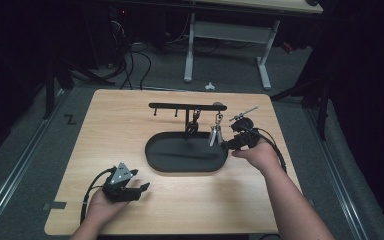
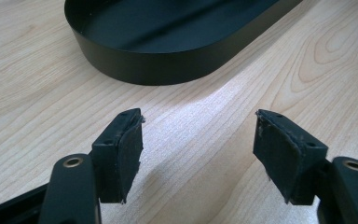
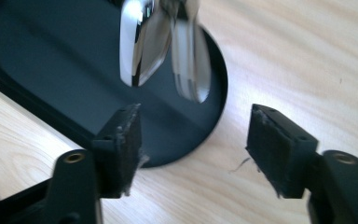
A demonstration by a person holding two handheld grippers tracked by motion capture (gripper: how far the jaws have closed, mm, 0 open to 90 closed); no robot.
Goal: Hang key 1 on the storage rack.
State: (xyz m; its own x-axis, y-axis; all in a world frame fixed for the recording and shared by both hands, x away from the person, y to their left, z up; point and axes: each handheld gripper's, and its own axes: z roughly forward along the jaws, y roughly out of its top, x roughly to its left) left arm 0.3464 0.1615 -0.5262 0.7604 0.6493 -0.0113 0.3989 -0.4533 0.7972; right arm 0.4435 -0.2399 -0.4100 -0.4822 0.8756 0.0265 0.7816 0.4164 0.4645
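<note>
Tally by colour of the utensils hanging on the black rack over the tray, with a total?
Black hanging utensil sets: 1
Shiny silver hanging utensil sets: 1
Total: 2, both on the black bar rack above the black oval metal tray.

black oval tray [image 1: 157, 161], shiny silver cutlery [image 3: 163, 42], pale wood-grain table [image 1: 120, 125], black tool [image 3: 193, 149] pads.

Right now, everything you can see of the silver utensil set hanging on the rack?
The silver utensil set is a bunch of shiny, metal-looking pieces hanging from a hook on the black rack, right of a dark set. In the right gripper view its rounded, spoon-like ends dangle blurred over the right end of the black oval tray. The right gripper is close beside it, jaws open, nothing between them.
</note>
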